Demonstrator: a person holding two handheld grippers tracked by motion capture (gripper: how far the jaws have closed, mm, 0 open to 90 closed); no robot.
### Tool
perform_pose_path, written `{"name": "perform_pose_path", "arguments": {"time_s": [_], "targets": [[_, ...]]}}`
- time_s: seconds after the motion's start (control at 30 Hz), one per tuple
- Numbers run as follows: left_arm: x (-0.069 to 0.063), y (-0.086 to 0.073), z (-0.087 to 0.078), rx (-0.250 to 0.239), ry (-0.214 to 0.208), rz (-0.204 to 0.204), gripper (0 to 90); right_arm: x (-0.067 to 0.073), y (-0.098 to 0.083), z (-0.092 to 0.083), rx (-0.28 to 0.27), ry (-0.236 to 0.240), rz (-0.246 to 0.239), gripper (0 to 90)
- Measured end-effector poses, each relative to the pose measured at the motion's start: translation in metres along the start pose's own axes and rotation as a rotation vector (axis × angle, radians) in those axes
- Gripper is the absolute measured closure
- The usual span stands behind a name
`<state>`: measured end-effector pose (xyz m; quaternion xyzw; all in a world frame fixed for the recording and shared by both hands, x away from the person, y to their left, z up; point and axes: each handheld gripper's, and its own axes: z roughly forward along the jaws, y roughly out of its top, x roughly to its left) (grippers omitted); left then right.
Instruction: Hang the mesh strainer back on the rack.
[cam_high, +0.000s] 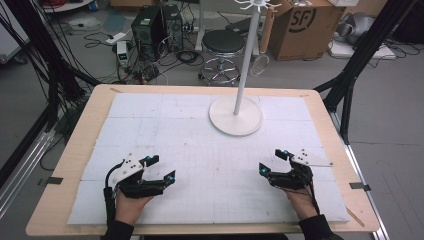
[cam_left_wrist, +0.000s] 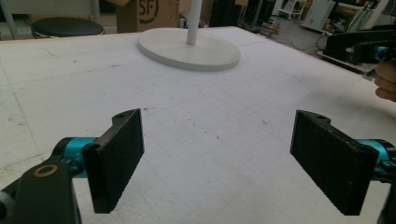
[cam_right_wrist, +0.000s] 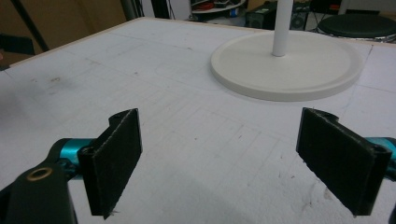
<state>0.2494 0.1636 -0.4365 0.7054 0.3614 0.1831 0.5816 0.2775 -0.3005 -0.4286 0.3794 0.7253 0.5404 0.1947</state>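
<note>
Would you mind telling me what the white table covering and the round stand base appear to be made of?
The table covering looks like white foam board: matte, grainy, speckled, with seams between panels. The stand base looks like smooth painted metal or plastic, off-white with a clean rounded rim; which of the two can't be told.

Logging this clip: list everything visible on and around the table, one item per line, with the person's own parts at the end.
Table: one, light wood rim, topped with white gridded sheets, centre of the high view.
Stand: one, white, round base with upright pole, far centre-right of the table; hooks at its top.
Stool: one, black seat on chrome legs, floor behind the table.
Cardboard box: one, brown, floor at far right.
Computer towers: two, black, floor at far left, among cables.
Left gripper: one, black with teal, near left of the table, jaws open, holding nothing.
Right gripper: one, black with teal, near right, jaws open, holding nothing.
Hands: two, dark sleeves, bottom edge.
</note>
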Motion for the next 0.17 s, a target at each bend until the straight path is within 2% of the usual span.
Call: {"name": "perform_pose_path", "arguments": {"time_s": [0.17], "targets": [[-0.0002,0.0002,-0.0001,0.000,0.004,0.003,18.0,0.0007,0.0000,-0.0001,-0.003,-0.004,-0.002,13.6]]}}
